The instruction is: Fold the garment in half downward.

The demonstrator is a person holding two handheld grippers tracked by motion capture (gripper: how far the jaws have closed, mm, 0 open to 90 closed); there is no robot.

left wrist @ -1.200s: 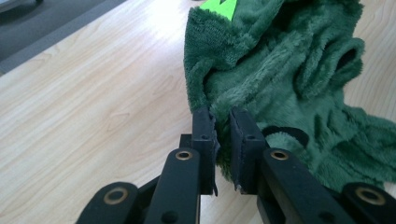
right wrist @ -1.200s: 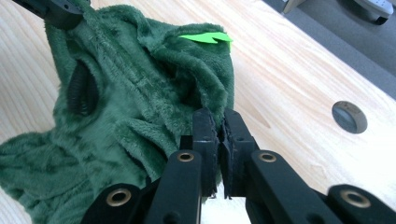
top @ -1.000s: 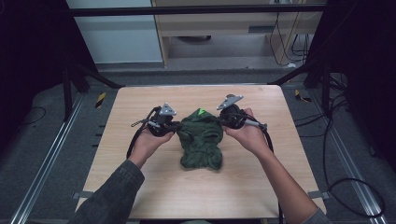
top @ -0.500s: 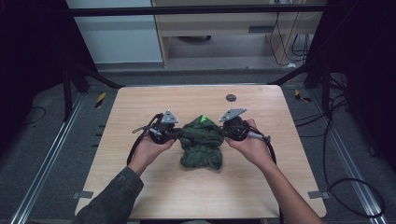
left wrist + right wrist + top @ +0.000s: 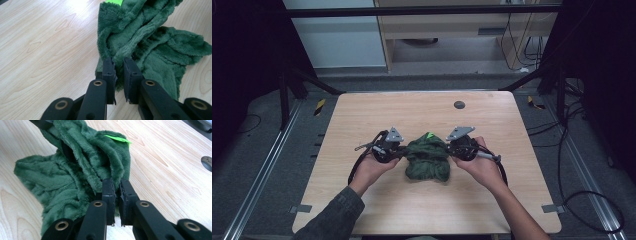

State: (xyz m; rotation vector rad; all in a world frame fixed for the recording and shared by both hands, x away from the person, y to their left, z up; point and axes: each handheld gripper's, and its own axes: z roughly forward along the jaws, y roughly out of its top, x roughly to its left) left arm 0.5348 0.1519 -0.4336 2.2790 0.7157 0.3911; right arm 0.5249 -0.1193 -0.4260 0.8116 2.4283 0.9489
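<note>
A crumpled dark green plush cloth (image 5: 428,159) lies near the middle of the wooden table (image 5: 362,115), with a bright green tag (image 5: 430,135) at its far edge. My left gripper (image 5: 400,151) is shut on the cloth's left edge; in the left gripper view a fold of cloth (image 5: 140,37) runs between the jaws of the left gripper (image 5: 119,72). My right gripper (image 5: 451,149) is shut on the cloth's right edge, and the right gripper view has fabric (image 5: 75,167) pinched in the right gripper (image 5: 117,191), tag (image 5: 117,138) just beyond.
A round dark hole (image 5: 459,105) sits in the tabletop at the far right of centre. Cables (image 5: 357,165) trail from both grippers toward the near edge. A black frame and rails surround the table; shelving stands behind it.
Both grippers have moved toward the near side of the table, drawing the cloth with them. The round hole in the tabletop has come into sight behind the right gripper.
</note>
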